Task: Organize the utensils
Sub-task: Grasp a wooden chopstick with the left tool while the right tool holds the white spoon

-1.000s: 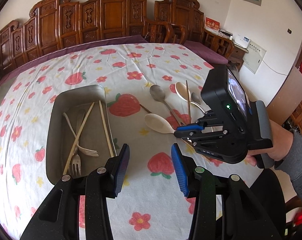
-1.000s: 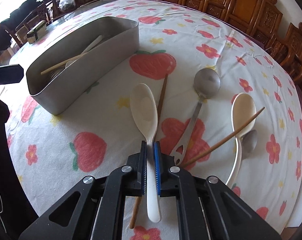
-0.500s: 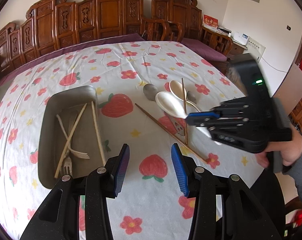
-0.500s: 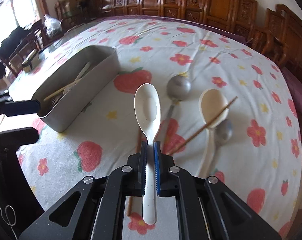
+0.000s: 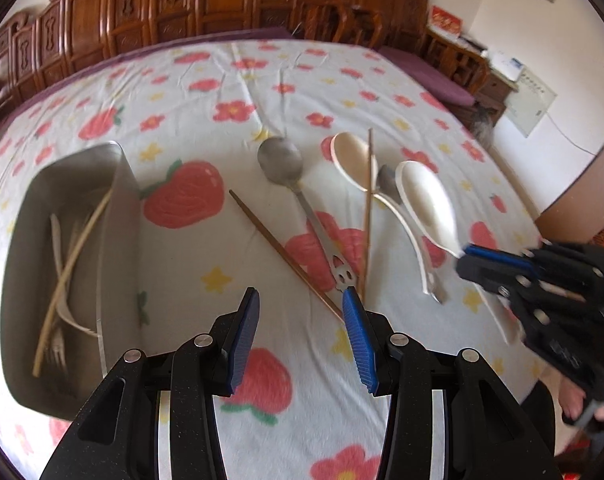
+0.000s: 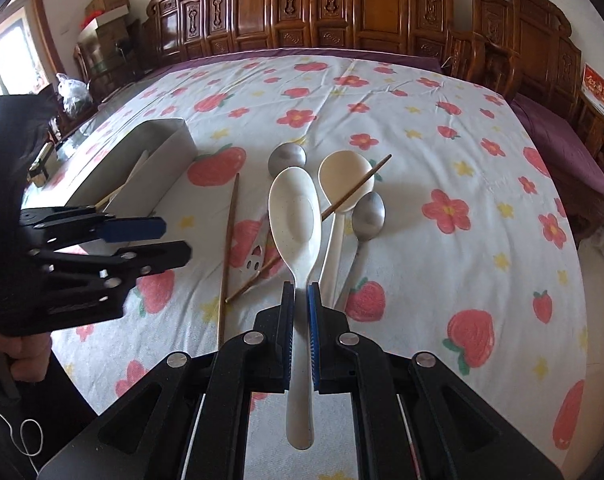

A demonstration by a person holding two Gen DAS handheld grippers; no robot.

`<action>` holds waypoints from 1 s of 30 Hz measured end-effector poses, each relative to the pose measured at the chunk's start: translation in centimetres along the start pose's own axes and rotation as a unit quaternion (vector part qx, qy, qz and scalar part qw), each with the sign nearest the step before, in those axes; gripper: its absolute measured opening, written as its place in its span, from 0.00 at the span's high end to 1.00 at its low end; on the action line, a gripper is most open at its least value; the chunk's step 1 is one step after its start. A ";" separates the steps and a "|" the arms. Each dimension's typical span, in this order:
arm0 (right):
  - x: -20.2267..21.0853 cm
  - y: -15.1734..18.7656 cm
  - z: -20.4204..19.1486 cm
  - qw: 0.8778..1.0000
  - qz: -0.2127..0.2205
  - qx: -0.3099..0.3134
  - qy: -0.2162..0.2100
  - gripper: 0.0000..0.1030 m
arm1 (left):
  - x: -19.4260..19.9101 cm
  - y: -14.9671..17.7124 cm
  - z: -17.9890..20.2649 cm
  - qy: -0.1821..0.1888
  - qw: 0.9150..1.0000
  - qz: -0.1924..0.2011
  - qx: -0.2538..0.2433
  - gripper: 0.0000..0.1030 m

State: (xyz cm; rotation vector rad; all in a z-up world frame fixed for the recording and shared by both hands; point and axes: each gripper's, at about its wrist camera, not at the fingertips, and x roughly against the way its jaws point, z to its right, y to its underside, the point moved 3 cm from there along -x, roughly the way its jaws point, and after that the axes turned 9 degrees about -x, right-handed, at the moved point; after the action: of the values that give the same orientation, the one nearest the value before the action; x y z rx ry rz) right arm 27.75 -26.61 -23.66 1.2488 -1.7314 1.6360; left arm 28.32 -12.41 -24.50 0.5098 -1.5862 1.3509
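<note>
My right gripper [image 6: 301,298] is shut on a white spoon [image 6: 295,216] and holds it above the table; both show at the right of the left wrist view, the gripper [image 5: 478,258] and the spoon [image 5: 428,204]. My left gripper [image 5: 300,300] is open and empty, low over the cloth near a brown chopstick [image 5: 284,250] and a metal spoon [image 5: 280,160]. A second cream spoon [image 5: 352,154], a crossing chopstick [image 5: 368,208] and a small metal spoon [image 6: 368,212] lie on the cloth. The metal tray [image 5: 122,216] at the left holds forks and chopsticks.
The table wears a white cloth with strawberries and flowers [image 6: 448,210]. Carved wooden chairs [image 6: 382,8] line its far side. The table's right edge [image 5: 514,184] drops off beyond the spoons.
My right gripper has lifted the white spoon off the cloth and swung it right and back. My left gripper has moved right toward the loose utensils, still open.
</note>
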 end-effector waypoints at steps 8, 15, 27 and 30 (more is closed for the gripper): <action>0.3 -0.2 1.2 1.000 0.002 -0.014 -0.002 0.92 | -3.0 -1.9 0.1 -0.003 0.998 -0.040 0.038 0.66; 0.4 -0.3 1.6 1.000 0.000 -0.015 0.000 0.92 | -5.2 -2.2 0.8 -0.029 0.995 -0.083 0.048 0.84; 0.3 -0.1 1.0 1.000 -0.002 -0.006 0.000 0.92 | -4.8 -1.2 0.7 -0.067 0.993 -0.093 0.025 0.93; 0.4 0.0 0.9 1.000 -0.001 -0.005 -0.001 0.92 | -4.6 -0.8 0.3 -0.059 0.994 -0.090 0.032 0.96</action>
State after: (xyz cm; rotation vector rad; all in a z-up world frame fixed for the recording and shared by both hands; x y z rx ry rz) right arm 27.82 -27.56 -23.50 1.2478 -1.7371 1.6233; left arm 30.92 -14.14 -27.95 0.7656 -1.5553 1.2564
